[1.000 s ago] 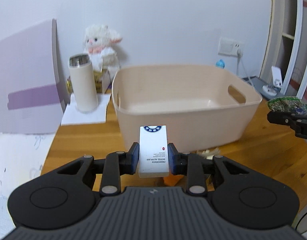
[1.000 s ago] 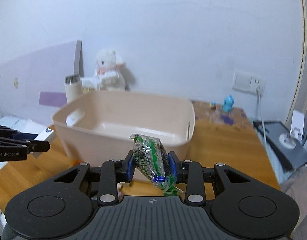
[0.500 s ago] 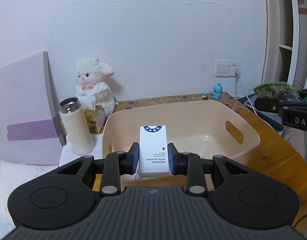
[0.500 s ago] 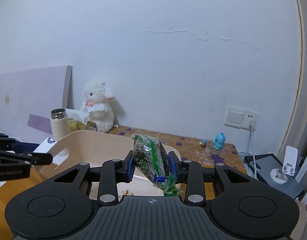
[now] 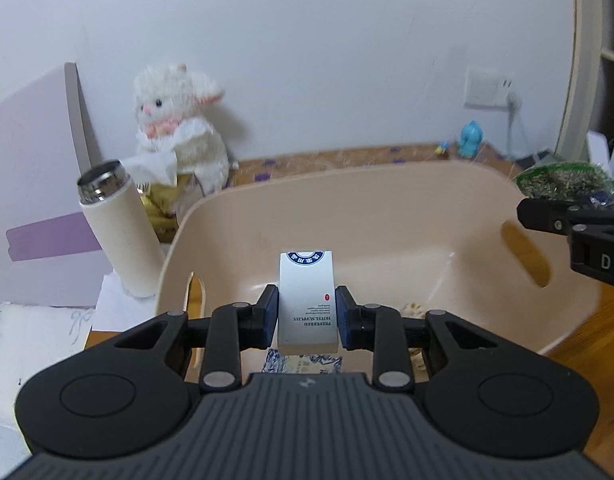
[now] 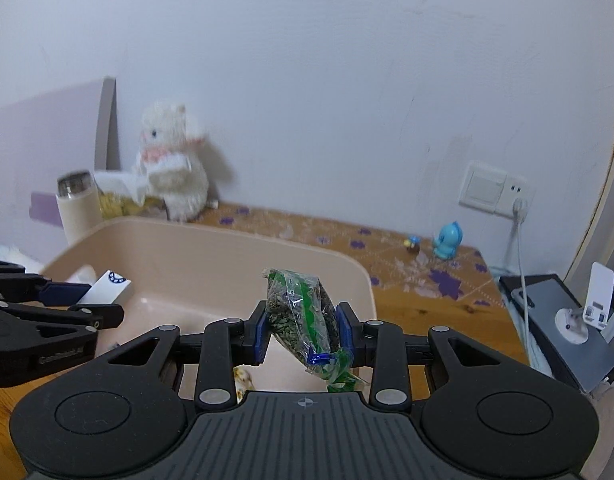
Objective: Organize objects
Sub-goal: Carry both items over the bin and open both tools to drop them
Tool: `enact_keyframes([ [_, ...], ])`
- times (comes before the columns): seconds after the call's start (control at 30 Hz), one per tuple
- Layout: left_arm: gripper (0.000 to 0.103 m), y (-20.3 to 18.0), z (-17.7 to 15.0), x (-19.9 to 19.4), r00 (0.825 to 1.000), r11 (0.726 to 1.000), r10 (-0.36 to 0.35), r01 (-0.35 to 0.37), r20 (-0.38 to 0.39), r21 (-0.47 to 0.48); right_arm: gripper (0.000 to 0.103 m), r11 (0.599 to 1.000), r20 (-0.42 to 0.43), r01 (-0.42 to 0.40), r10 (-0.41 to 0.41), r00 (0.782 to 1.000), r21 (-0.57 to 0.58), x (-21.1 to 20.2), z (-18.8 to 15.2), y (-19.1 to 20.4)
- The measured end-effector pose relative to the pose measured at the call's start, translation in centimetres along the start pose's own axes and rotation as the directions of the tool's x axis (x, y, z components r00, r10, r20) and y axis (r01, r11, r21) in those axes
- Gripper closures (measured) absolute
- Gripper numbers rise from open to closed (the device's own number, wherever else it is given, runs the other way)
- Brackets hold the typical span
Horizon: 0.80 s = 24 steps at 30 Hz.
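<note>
Your left gripper (image 5: 307, 317): jaws squeeze the white box (image 5: 307, 300), over the tub (image 5: 387, 208)
Your right gripper (image 6: 303, 330): jaws squeeze the green bag (image 6: 303, 316), over the tub too

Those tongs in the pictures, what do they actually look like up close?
Each of the tongs, left and right, is matte black plastic: a grey ribbed body in front of the camera, two round black discs at the sides, angular linkage arms with silver rivets, and dark blue pads inside the fingers. White lettering marks the side. No cables or sleeves show.
</note>
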<state>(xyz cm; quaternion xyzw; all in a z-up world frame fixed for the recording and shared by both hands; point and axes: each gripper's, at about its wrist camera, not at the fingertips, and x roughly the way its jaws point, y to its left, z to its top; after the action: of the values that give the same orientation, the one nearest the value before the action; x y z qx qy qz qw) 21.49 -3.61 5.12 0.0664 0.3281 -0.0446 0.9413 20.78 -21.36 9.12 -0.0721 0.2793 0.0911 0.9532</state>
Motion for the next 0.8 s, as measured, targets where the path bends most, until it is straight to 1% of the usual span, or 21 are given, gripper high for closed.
enact_keyframes([
  [0.1, 0.071, -0.6, -0.4, 1.5, 0.999, 0.999, 0.043, -0.042, -0.025, 0.030, 0.071, 1.000, -0.044, 0.000, 0.000, 0.999, -0.004, 1.5, -0.5, 0.3],
  [0.2, 0.071, -0.3, -0.7, 2.6, 0.998, 0.999, 0.035, -0.034, -0.061, 0.021, 0.070, 1.000, -0.080, 0.003, -0.004, 0.997, -0.017, 2.6, -1.1, 0.5],
  [0.3, 0.070, -0.2, -1.1, 3.1, 0.997, 1.000, 0.025, -0.023, -0.080, 0.018, 0.070, 1.000, -0.119, 0.003, -0.005, 0.993, -0.019, 3.5, -1.7, 0.7],
  [0.33, 0.070, -0.1, -1.3, 3.1, 0.997, 1.000, 0.019, -0.018, -0.080, 0.015, 0.063, 1.000, -0.130, 0.003, -0.005, 0.991, -0.011, 3.7, -1.9, 0.6],
  [0.37, 0.067, 0.0, -1.4, 2.9, 0.997, 1.000, 0.015, -0.014, -0.076, 0.012, 0.059, 1.000, -0.139, 0.007, -0.007, 0.990, -0.001, 3.9, -2.0, 0.6],
  [0.4, 0.063, 0.0, -1.4, 2.8, 0.997, 1.000, 0.015, -0.014, -0.074, 0.012, 0.061, 1.000, -0.144, 0.004, -0.003, 0.990, 0.008, 3.9, -2.1, 0.5],
  [0.43, 0.047, 0.0, -1.4, 2.5, 0.998, 1.000, 0.019, -0.018, -0.067, 0.014, 0.058, 1.000, -0.140, 0.005, -0.004, 0.990, 0.009, 3.7, -2.1, 0.4],
  [0.47, 0.031, 0.0, -1.4, 2.0, 0.998, 1.000, 0.024, -0.023, -0.050, 0.017, 0.053, 1.000, -0.138, 0.007, -0.005, 0.990, 0.010, 3.6, -2.1, 0.4],
  [0.5, 0.026, 0.0, -1.4, 1.3, 0.999, 0.999, 0.029, -0.028, -0.023, 0.018, 0.048, 1.000, -0.132, 0.005, -0.003, 0.991, 0.012, 3.3, -2.0, 0.4],
  [0.53, 0.023, 0.0, -1.3, 0.6, 1.000, 0.999, 0.030, -0.030, 0.001, 0.017, 0.034, 1.000, -0.121, 0.003, -0.001, 0.993, 0.016, 2.8, -1.8, 0.3],
  [0.57, 0.022, 0.1, -1.1, 0.0, 0.999, 1.000, 0.027, -0.027, 0.018, 0.016, 0.024, 1.000, -0.109, 0.006, -0.004, 0.994, 0.020, 2.4, -1.6, 0.2],
  [0.6, 0.021, 0.2, -0.9, -0.6, 0.999, 1.000, 0.023, -0.023, 0.029, 0.012, 0.023, 1.000, -0.096, 0.006, -0.003, 0.995, 0.024, 1.9, -1.4, 0.1],
  [0.63, 0.017, 0.3, -0.8, -1.1, 0.999, 1.000, 0.022, -0.022, 0.036, 0.006, 0.017, 1.000, -0.084, -0.003, 0.006, 0.996, 0.031, 1.3, -1.2, -0.1],
  [0.67, 0.013, 0.5, -0.7, -1.6, 0.999, 1.000, 0.023, -0.023, 0.045, 0.000, 0.007, 0.999, -0.079, -0.008, 0.011, 0.997, 0.036, 0.7, -1.0, -0.1],
  [0.7, 0.011, 0.7, -0.6, -2.1, 0.998, 1.000, 0.026, -0.026, 0.055, -0.006, 0.003, 0.999, -0.071, -0.010, 0.013, 0.997, 0.039, 0.2, -0.8, -0.3],
  [0.73, 0.011, 0.9, -0.6, -2.7, 0.998, 1.000, 0.029, -0.028, 0.064, -0.011, 0.000, 0.999, -0.057, -0.010, 0.013, 0.998, 0.040, -0.5, -0.7, -0.3],
  [0.8, 0.011, 1.3, -0.6, -3.6, 0.997, 0.999, 0.028, -0.026, 0.071, -0.022, 0.000, 1.000, -0.033, -0.007, 0.008, 0.999, 0.025, -1.9, -0.6, -0.3],
])
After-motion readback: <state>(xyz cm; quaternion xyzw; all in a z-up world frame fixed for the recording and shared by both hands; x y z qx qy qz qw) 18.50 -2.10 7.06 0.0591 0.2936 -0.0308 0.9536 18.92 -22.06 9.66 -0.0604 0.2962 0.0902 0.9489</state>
